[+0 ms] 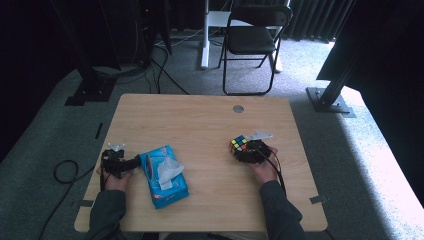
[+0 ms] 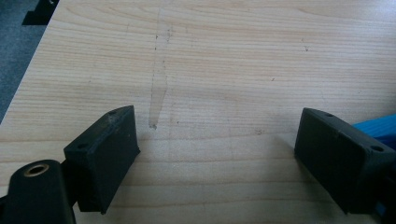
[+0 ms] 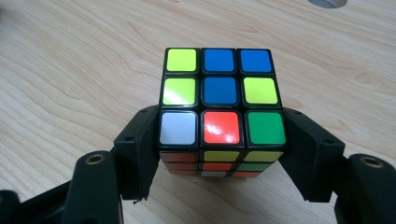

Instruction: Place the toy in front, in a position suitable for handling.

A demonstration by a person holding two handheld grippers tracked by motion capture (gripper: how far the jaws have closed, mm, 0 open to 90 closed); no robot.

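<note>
- The right claw (image 3: 219, 154) is clamped on the Rubik's cube (image 3: 219, 93), gripping only its near layer. The cube sits at the desk's (image 1: 200, 125) right side.
- My judgement: with so shallow a hold, the cube could pivot or slip out if lifted, or its gripped layer could twist.
- The left claw (image 2: 215, 154) rests with jaws apart over bare wood, just beside the blue tissue pack (image 1: 163, 175).
- No writing can be read on the pack; the cube bears none.
</note>
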